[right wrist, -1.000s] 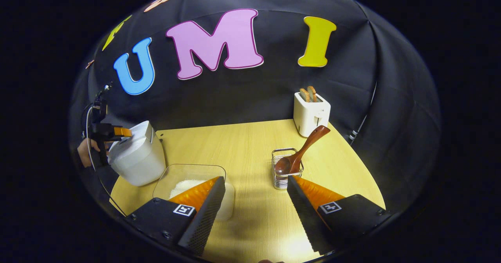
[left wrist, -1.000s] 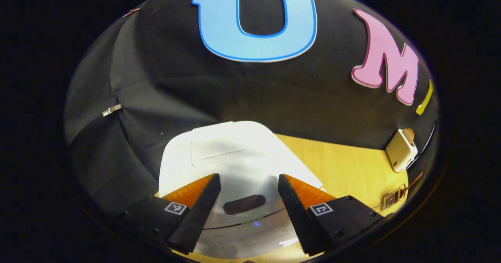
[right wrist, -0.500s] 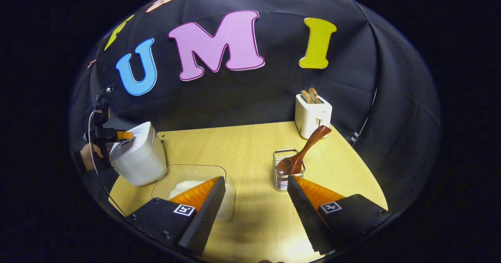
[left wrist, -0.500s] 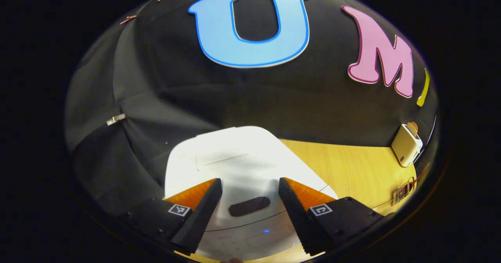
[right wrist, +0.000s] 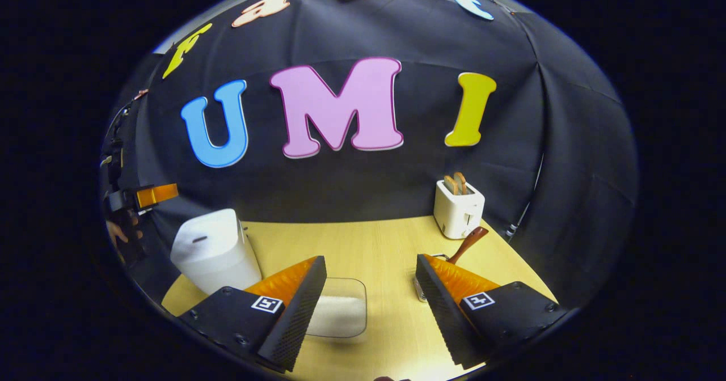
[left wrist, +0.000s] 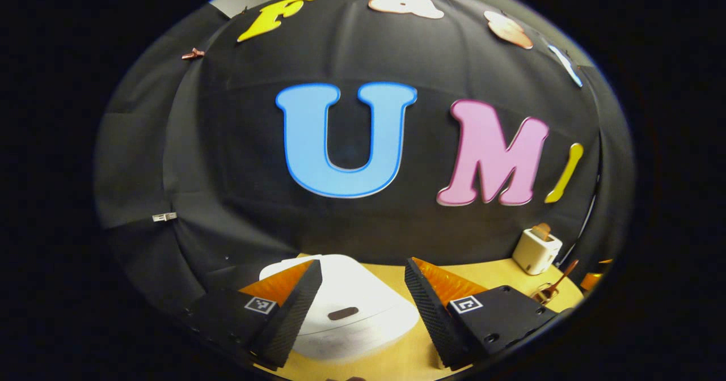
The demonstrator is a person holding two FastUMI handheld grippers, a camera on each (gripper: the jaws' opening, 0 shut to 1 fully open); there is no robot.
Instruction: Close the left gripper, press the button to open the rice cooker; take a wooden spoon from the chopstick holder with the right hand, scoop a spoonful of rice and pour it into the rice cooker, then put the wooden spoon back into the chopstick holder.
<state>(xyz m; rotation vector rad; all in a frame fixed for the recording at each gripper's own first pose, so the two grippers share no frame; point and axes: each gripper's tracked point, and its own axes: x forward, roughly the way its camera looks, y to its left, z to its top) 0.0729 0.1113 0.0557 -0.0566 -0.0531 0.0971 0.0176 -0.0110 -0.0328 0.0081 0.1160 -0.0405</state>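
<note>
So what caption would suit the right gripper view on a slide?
Open right gripper poised above a rice container, closed rice cooker left, wooden spoon right.

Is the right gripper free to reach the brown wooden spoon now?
Probably yes: the right gripper is open, and the brown wooden spoon leans out of its wire holder just ahead, nothing between them.

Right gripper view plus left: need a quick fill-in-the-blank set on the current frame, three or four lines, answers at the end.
1. The rice cooker has its lid ____.
2. The two slices of bread stand in the ____ at the back of the table.
3. The wooden spoon rests in the chopstick holder with its ____ pointing up.
4. The left gripper has its fingers ____, above the cooker.

Missing words: closed; toaster; handle; open
</note>
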